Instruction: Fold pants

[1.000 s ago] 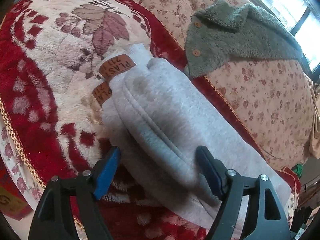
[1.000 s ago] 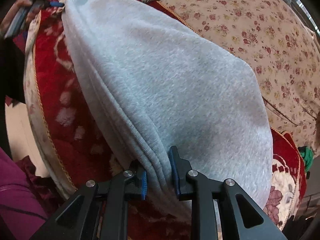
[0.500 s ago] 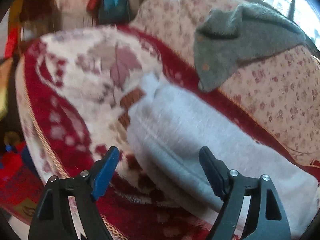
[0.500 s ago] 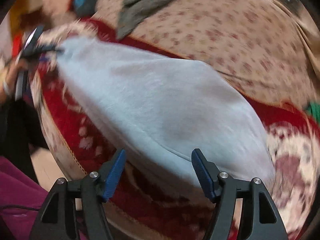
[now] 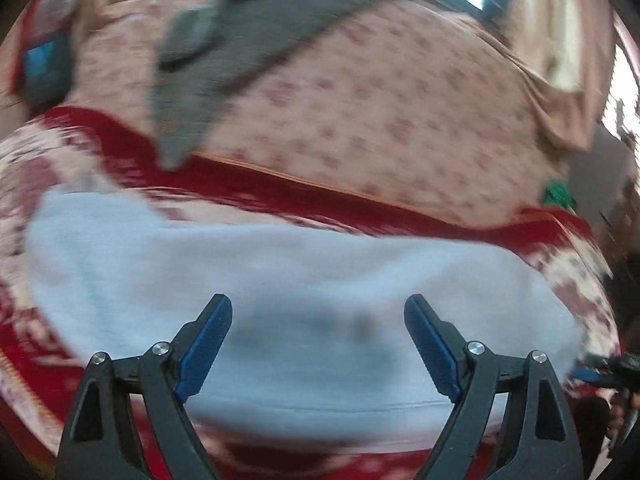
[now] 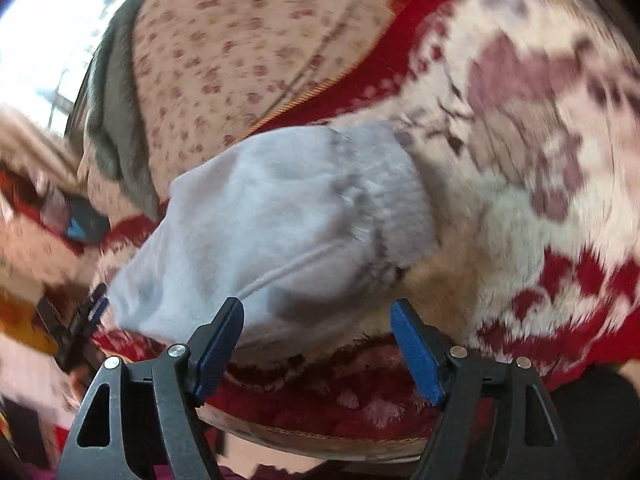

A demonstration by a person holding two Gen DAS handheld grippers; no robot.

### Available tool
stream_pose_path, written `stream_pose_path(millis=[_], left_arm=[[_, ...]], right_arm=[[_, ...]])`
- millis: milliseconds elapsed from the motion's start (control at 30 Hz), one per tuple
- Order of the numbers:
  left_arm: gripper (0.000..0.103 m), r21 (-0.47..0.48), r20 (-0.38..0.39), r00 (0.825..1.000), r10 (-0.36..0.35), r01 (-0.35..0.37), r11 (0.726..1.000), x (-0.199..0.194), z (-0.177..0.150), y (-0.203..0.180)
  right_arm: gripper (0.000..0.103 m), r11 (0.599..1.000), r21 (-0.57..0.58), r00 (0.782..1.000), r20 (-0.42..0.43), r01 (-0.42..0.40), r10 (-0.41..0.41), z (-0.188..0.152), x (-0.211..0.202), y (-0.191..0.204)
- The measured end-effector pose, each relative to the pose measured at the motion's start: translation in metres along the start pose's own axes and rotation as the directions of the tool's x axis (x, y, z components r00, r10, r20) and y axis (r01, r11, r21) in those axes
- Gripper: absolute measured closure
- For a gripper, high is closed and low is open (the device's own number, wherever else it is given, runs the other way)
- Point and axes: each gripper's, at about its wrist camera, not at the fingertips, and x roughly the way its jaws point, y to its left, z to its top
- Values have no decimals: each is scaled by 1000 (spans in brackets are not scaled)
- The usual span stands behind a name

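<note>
Pants (image 5: 304,280) lie folded on the red-and-cream blanket (image 5: 360,208), a pale grey bundle w/ its long axis running left-right across your left cam. Far long edge sits near the blanket's red border, w/ the floral cushion (image 5: 380,120) just behind; near edge is at your left gripper (image 5: 318,344). That gripper is spread wide, nothing between the pads, hovering over the mid-bundle. In the right cam, pants (image 6: 280,220) point away up-right, ribbed end (image 6: 384,200) farthest from you, a seam running diagonally. Your right gripper (image 6: 316,348) is also spread wide and holding nothing, at the near corner of the bundle. Open blanket (image 6: 540,160) to the right of the bundle gives room; its front edge is right under your fingers. Grey fleece (image 5: 224,52) hangs on the cushion, apart from the pants. Both views are motion-blurred.
</note>
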Motion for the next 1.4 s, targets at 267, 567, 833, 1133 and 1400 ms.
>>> stream_pose_path(millis=[267,567,833,1133,1400], left_arm=[[16,157,-133,984,-115,135,978,56,-21,-97],[16,129,-246,963,-112,147,981,94,-46,-108],[16,142,-251,962,-107,146,979,96,-48,-111],[15,154,-259,958,-127,170,973,92,-59,-113],[12,217,-256,961,-103,161,963,92,-63,-120]], right_arm=[[15,947,244,977,23,-210,211,-5,24,-44],[16,937,207,960,60,-281,274,9,57,-34],[68,973,41,965,139,-229,222,8,27,-2],[74,990,-57,980,143,-131,138,-28,-22,31],[36,990,131,999,12,41,-43,-35,16,-22]])
